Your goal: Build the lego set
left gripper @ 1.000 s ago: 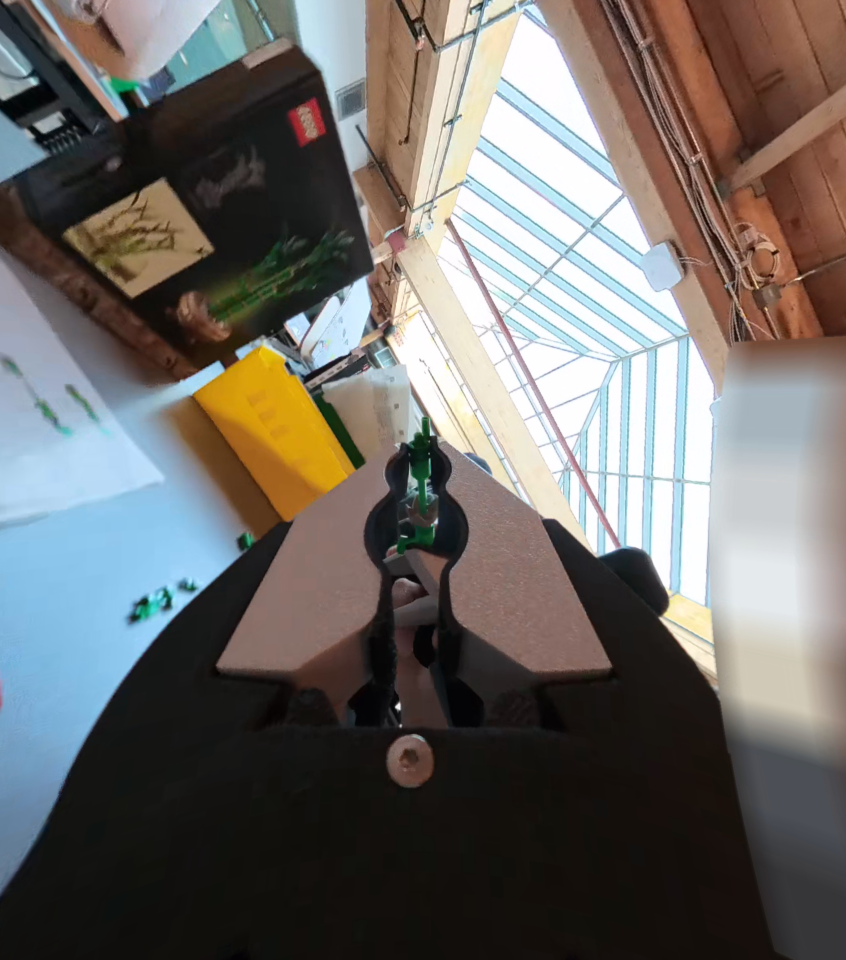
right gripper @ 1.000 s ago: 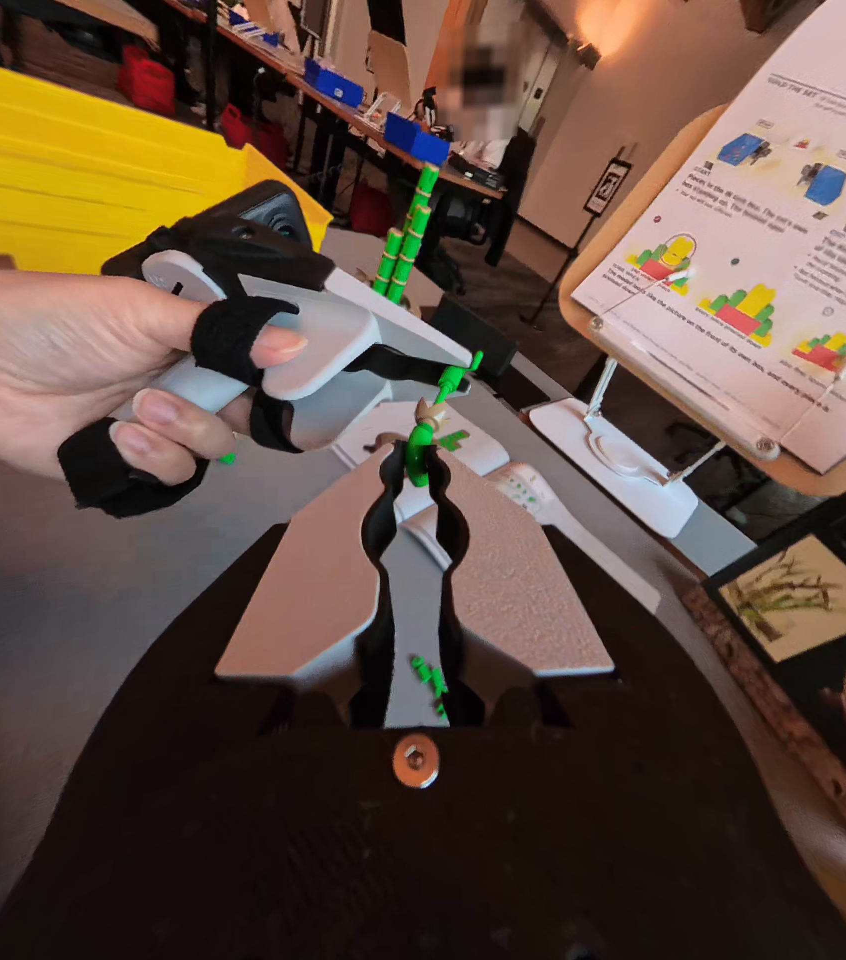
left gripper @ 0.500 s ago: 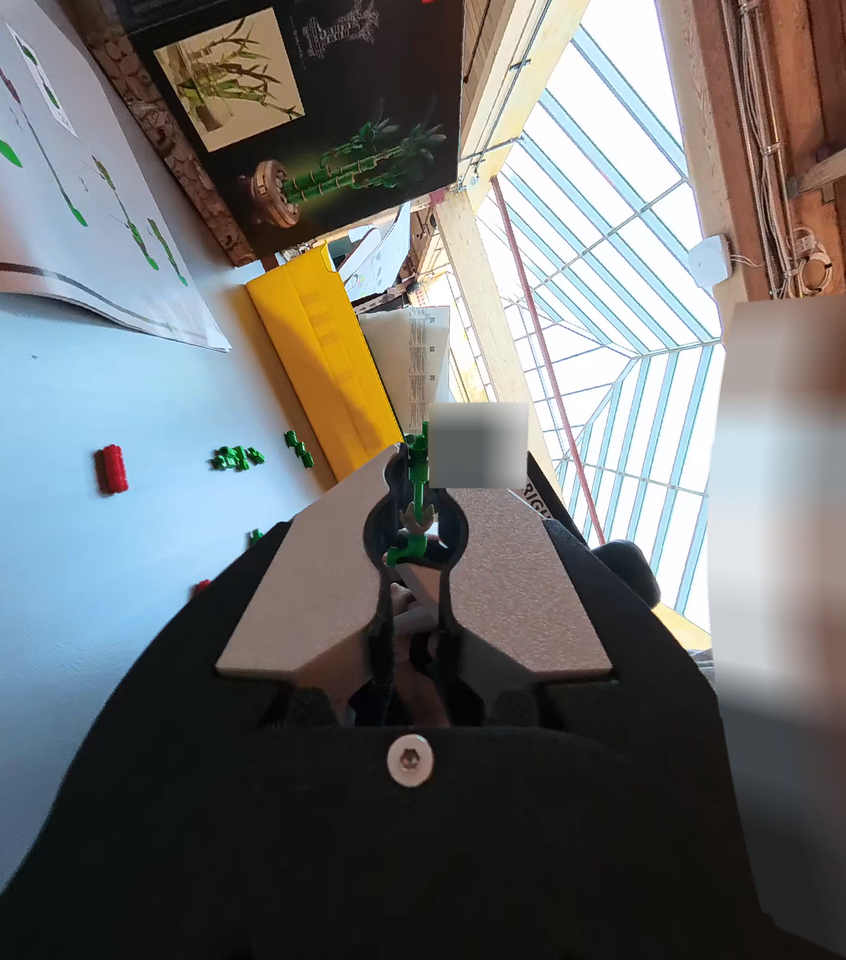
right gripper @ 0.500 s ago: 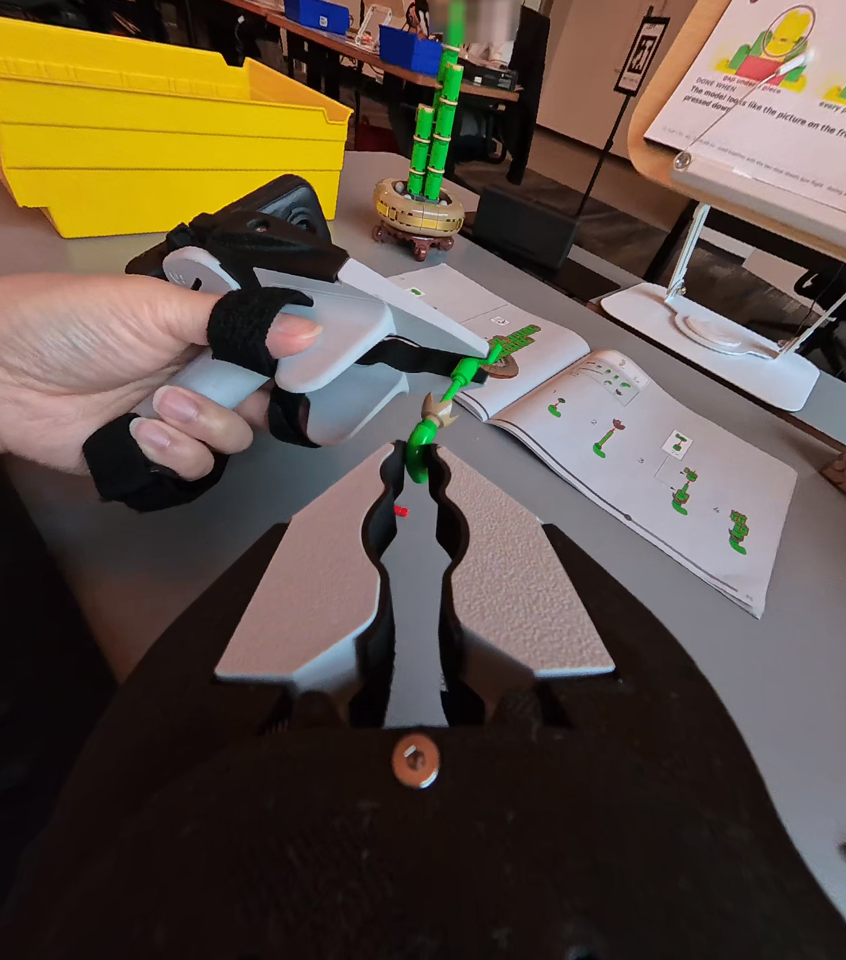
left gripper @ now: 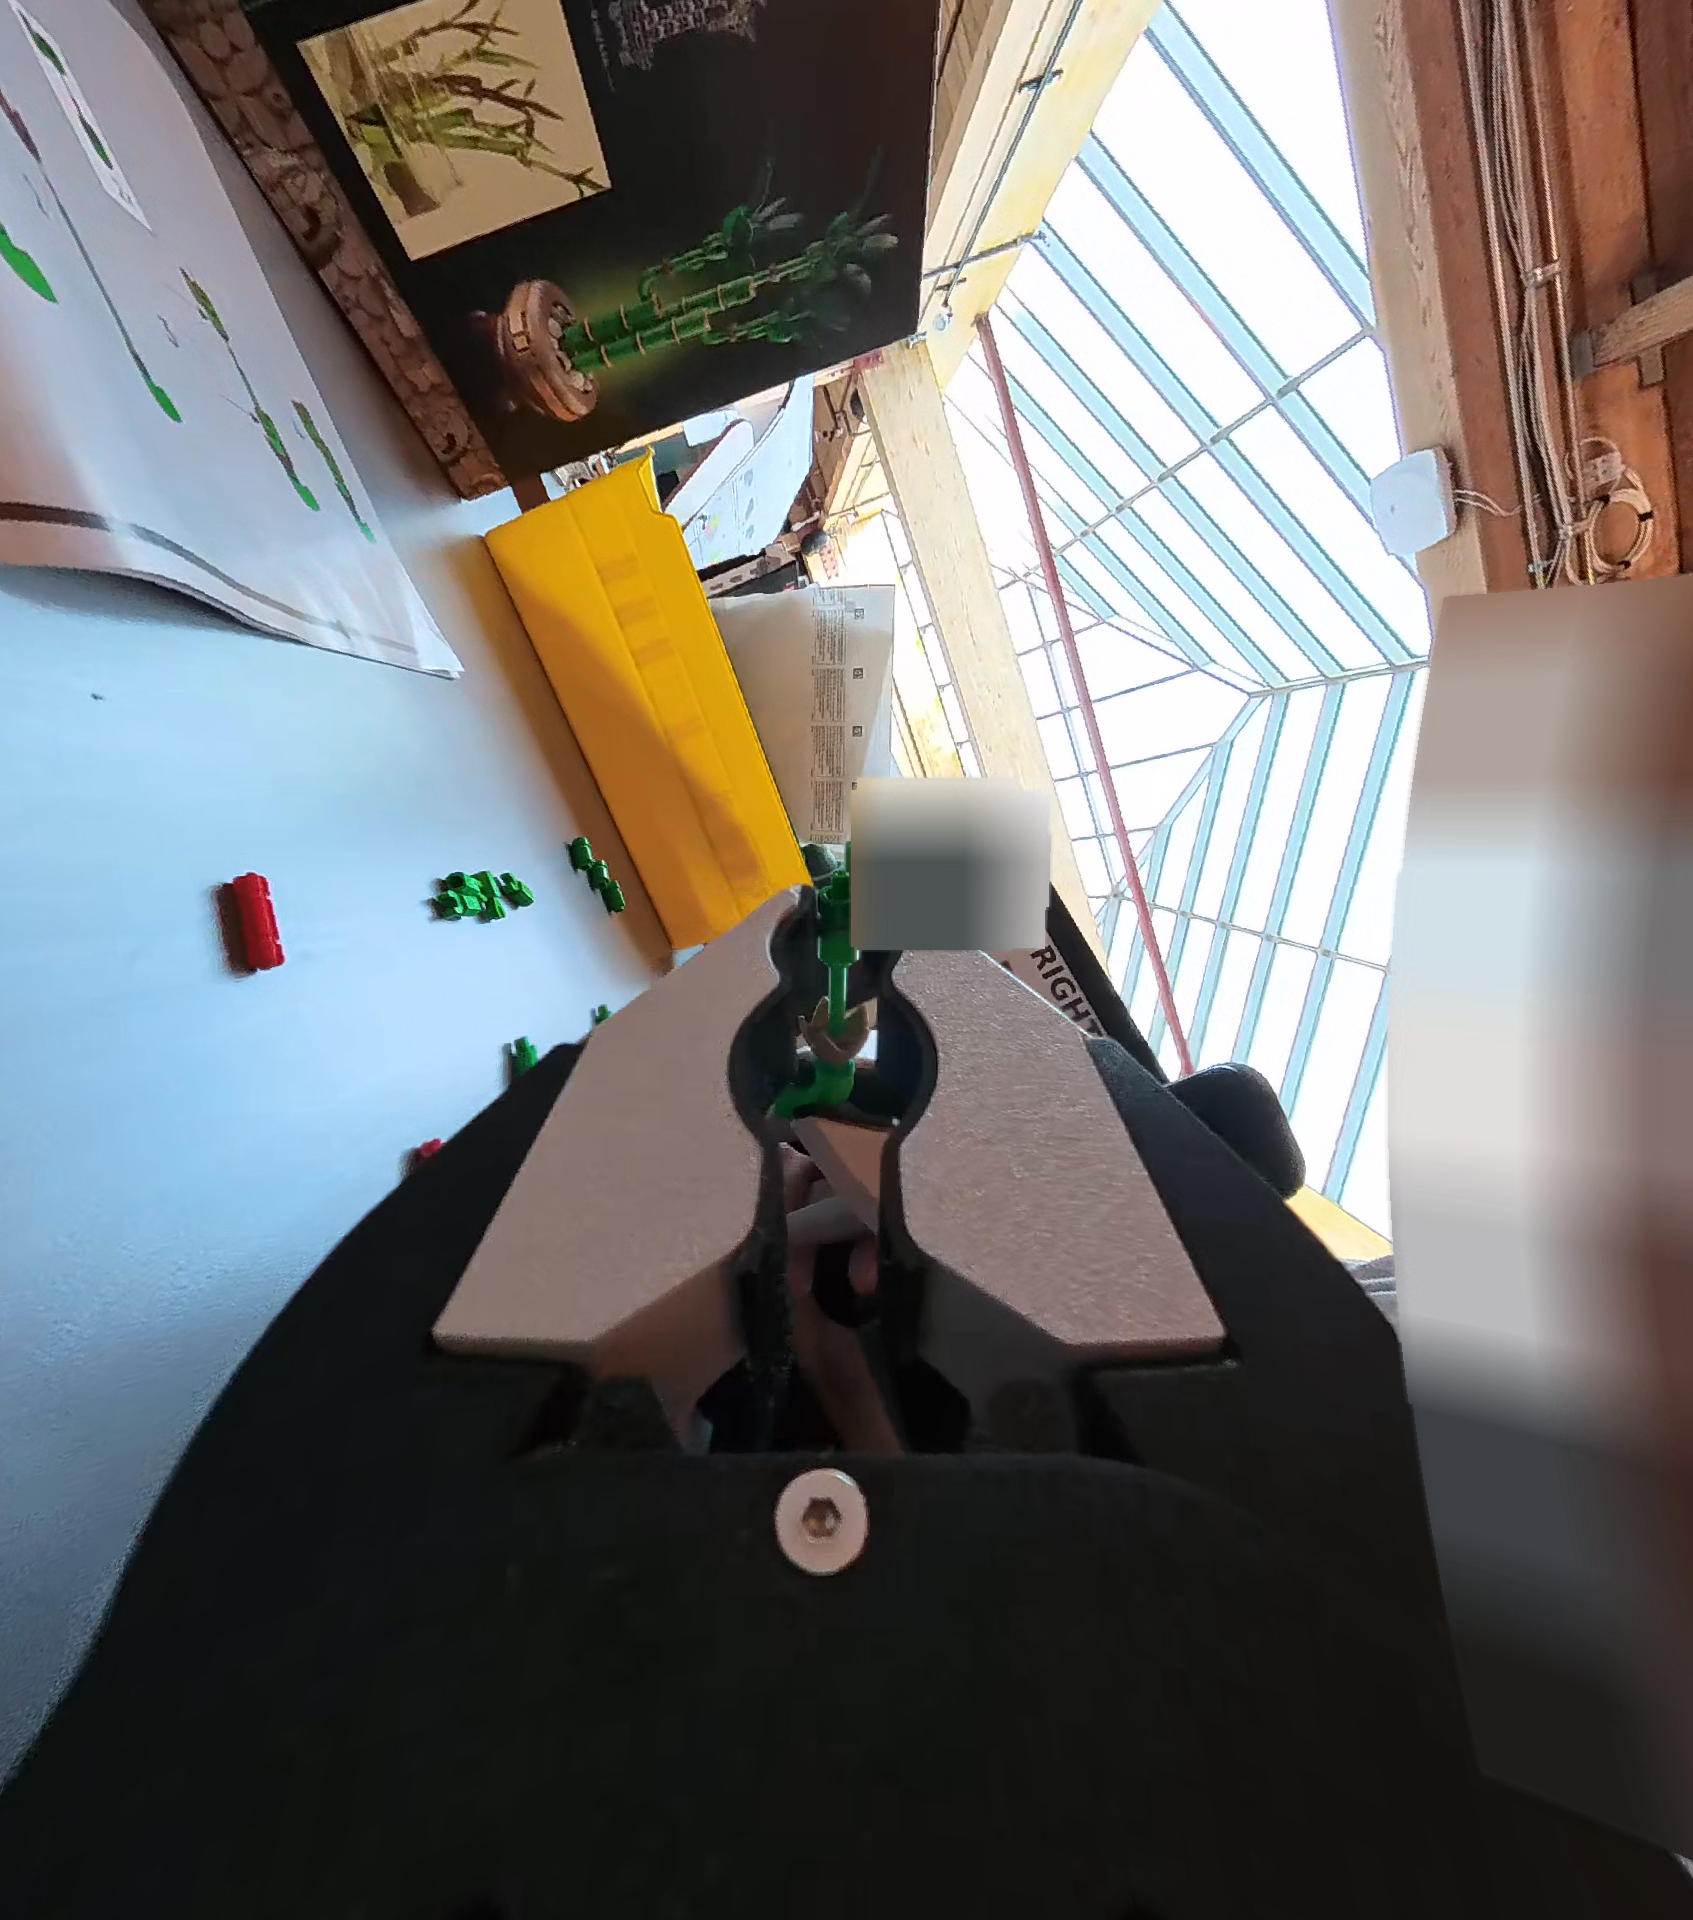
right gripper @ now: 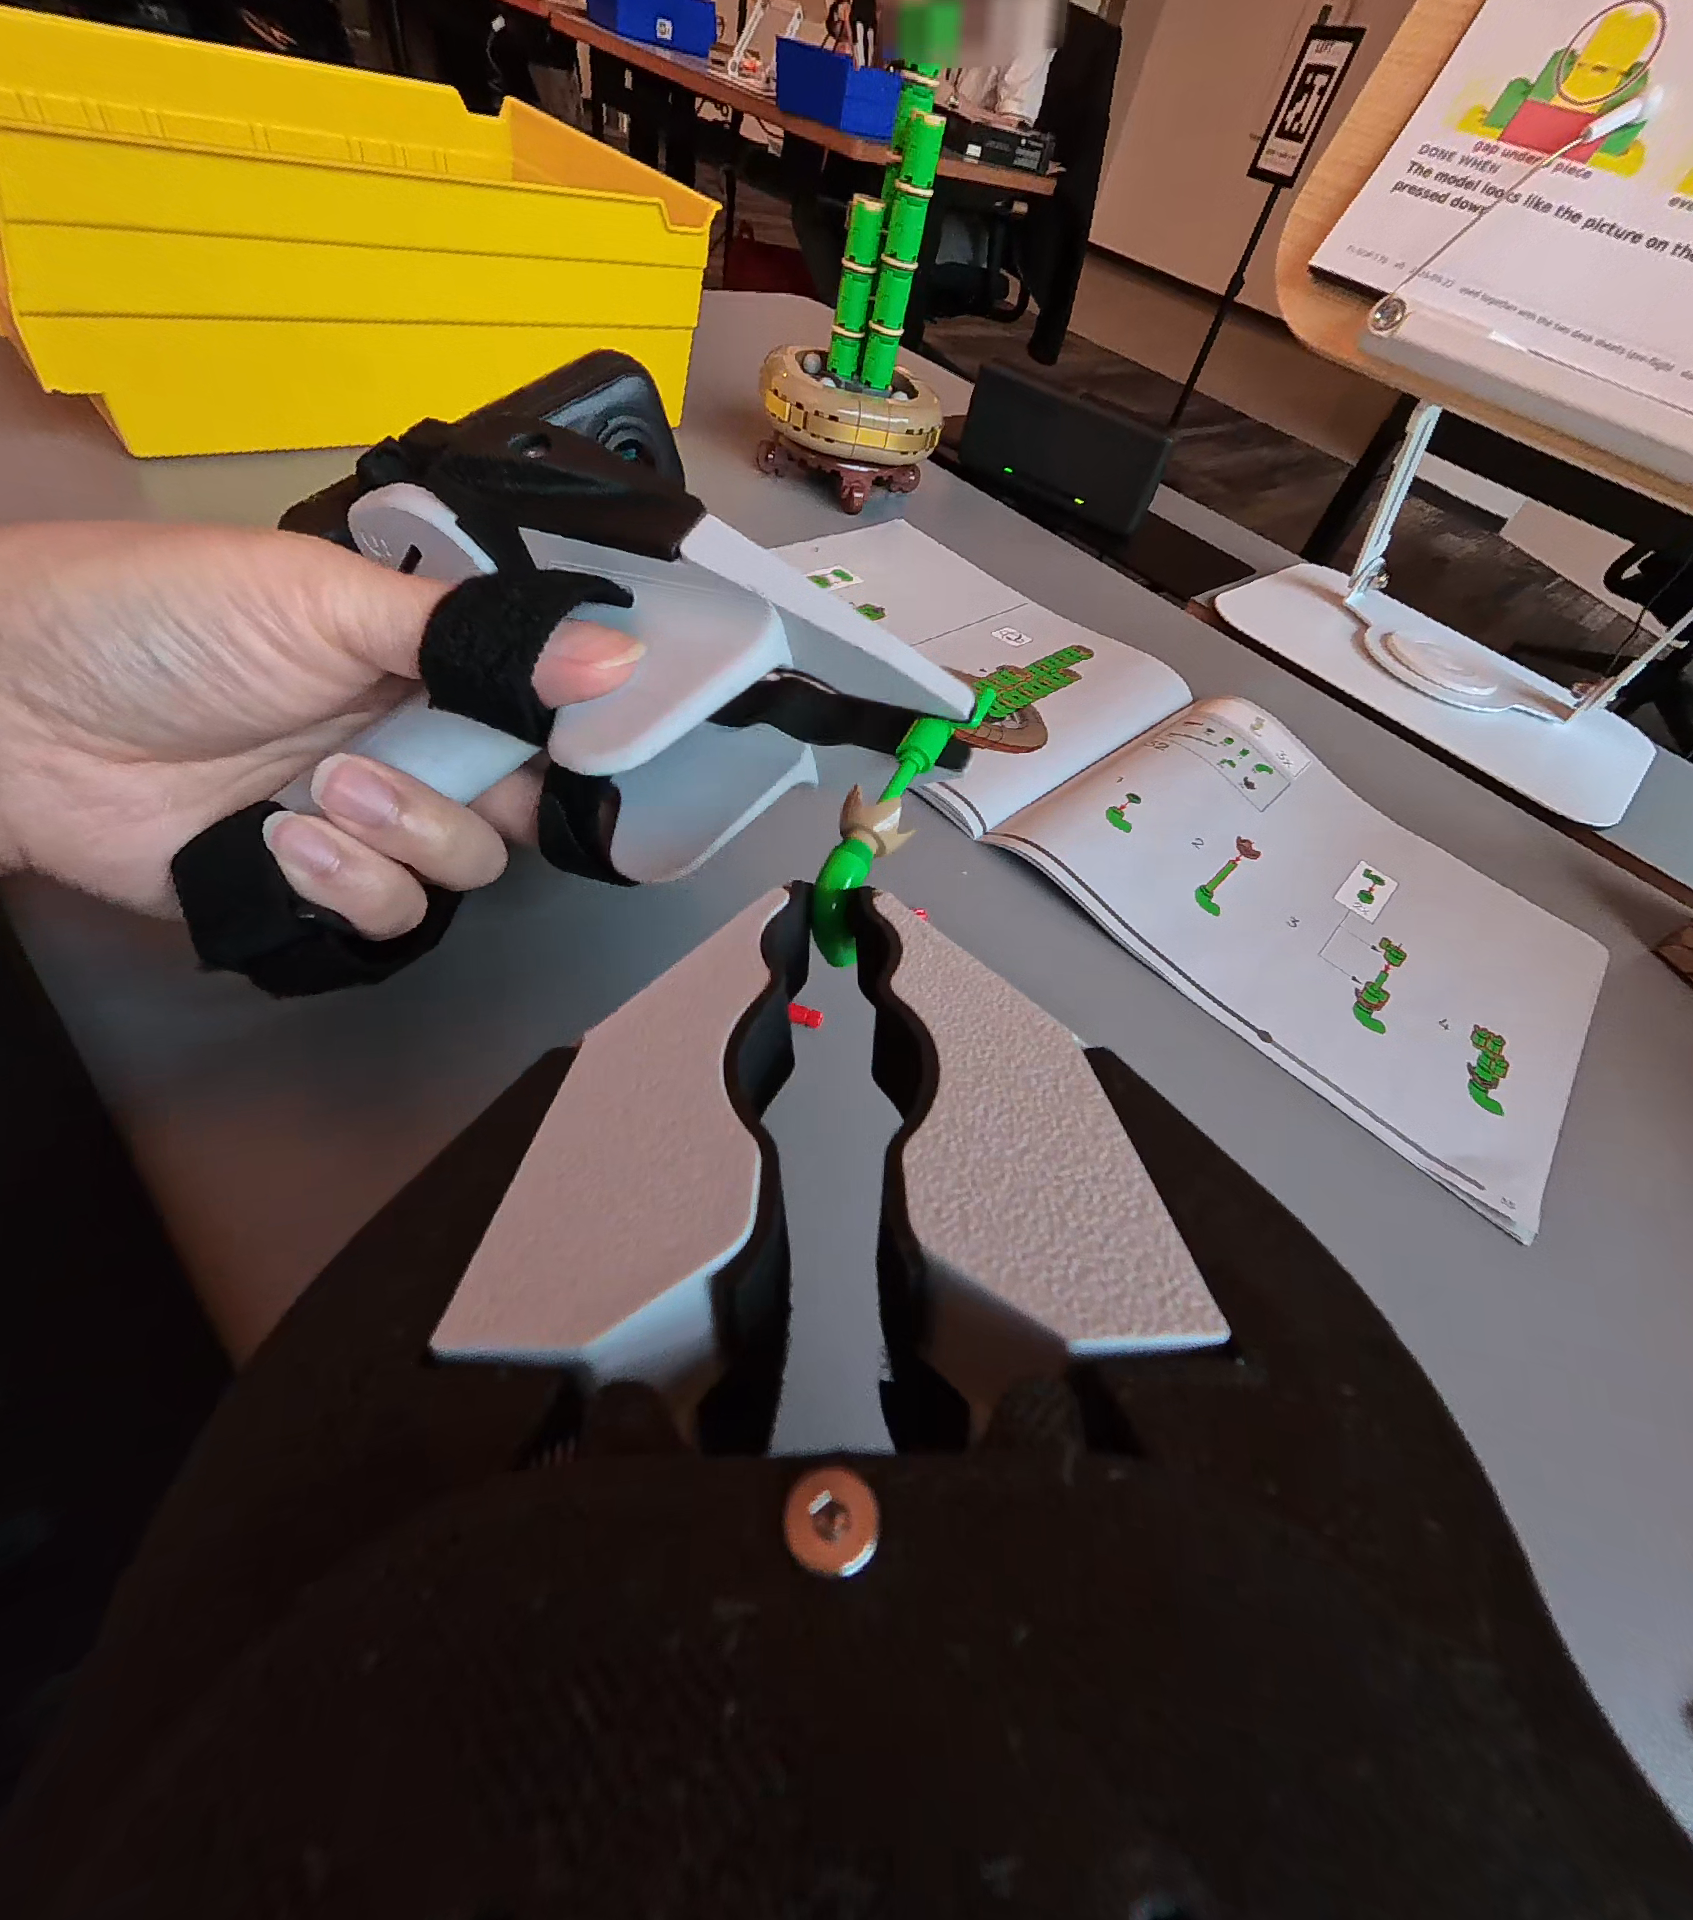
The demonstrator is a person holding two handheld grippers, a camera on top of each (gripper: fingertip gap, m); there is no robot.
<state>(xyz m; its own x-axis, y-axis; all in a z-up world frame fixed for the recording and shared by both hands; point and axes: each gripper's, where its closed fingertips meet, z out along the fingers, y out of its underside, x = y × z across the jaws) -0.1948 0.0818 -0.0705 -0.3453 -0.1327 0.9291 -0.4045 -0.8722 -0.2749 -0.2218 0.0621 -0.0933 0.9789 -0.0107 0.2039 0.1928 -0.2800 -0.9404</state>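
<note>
here both grippers pinch one green stem (right gripper: pixel 878 810) above the counter (right gripper: pixel 1237 1299): right gripper (right gripper: pixel 834 925) on its curved end, left gripper (right gripper: pixel 967 717) on the tip. instruction booklet (right gripper: pixel 1237 914), yellow bin (right gripper: pixel 322 281) and bamboo model (right gripper: pixel 863 343) lie beyond.

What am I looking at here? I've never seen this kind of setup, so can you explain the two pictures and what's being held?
There is no robot. A person holds a two-finger gripper in each hand, and each carries a camera looking along its fingers. One picture comes from the left gripper, tilted sideways; the other comes from the right gripper, where the person's hand shows holding the left one.

Both grippers pinch one small green stem piece, one at each end, in the air above the grey table.

On the table lie an open instruction booklet, a yellow bin, a half-built bamboo model, the set's box, and loose green pieces beside a red piece.
</note>
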